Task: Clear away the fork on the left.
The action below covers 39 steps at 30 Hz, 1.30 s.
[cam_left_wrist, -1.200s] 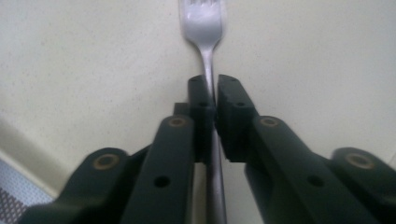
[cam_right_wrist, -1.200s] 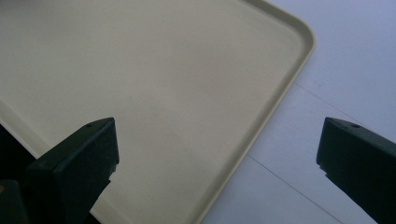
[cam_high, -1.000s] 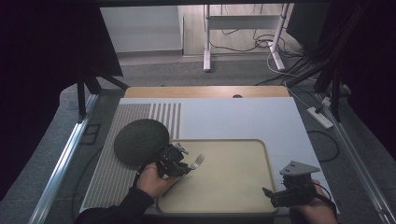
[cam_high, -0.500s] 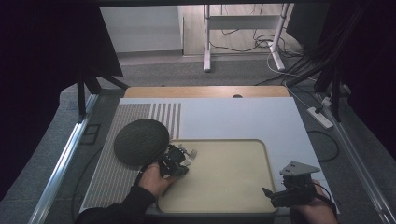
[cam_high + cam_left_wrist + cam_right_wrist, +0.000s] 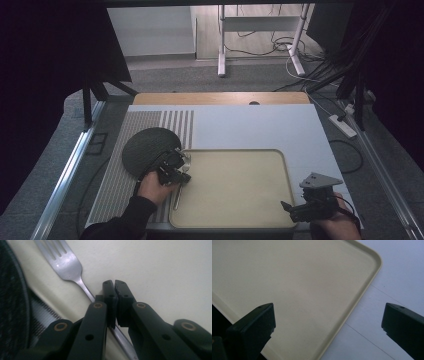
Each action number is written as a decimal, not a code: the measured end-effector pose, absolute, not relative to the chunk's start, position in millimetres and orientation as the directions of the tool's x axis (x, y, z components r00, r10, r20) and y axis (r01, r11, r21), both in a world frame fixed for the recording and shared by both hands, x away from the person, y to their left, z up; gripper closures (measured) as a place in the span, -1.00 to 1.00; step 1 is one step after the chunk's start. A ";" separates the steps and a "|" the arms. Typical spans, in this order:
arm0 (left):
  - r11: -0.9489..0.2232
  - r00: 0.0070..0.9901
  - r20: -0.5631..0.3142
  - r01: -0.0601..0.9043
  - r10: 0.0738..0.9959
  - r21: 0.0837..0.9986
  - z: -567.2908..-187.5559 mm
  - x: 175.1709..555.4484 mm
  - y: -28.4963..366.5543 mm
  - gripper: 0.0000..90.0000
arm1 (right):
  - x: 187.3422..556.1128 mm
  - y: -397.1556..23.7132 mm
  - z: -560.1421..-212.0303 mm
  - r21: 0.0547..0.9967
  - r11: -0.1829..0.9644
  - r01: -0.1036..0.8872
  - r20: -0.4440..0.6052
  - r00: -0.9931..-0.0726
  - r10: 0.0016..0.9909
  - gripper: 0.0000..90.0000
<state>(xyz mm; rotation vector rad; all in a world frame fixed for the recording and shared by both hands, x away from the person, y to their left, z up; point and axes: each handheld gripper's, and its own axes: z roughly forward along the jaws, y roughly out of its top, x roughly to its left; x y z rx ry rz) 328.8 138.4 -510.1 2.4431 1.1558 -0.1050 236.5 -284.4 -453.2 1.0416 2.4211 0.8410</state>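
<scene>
- Left gripper (image 5: 114, 288) fingers (image 5: 109, 297) are closed together; the fork (image 5: 65, 263) handle is seen beside them, grip not confirmed.
- Right gripper (image 5: 328, 322) is held wide open, empty, at tray (image 5: 260, 210) 5 o'clock.
- Fork is placed at tray 9 o'clock, beside the dark mat (image 5: 145, 150); release and retreat are judged next.

The high view is dim and soft, its side margins falling to near black, while the white table (image 5: 260, 125) and the cream tray (image 5: 235, 185) catch even light from above with only faint shadows; fine detail is smeared. In the left gripper view the fork (image 5: 65, 263) shows a dull sheen and the near jaws are blurred; the right gripper view is evenly lit, without glare, its jaws dark and out of focus.
</scene>
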 end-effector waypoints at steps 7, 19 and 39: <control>-0.548 0.640 -0.259 0.760 0.723 0.350 -510.3 329.3 143.5 0.88 | 236.7 -284.7 -453.3 0.651 0.547 0.525 -0.098 -0.657 0.748 -1.00; -0.578 0.696 -0.243 0.705 0.676 0.411 -501.4 322.0 138.7 0.55 | 237.1 -284.0 -453.2 0.652 0.547 0.525 -0.097 -0.658 0.747 -1.00; -0.503 0.714 -0.249 0.657 0.655 0.562 -487.9 319.4 154.7 -0.69 | 237.7 -284.7 -453.1 0.651 0.544 0.529 -0.091 -0.657 0.749 -1.00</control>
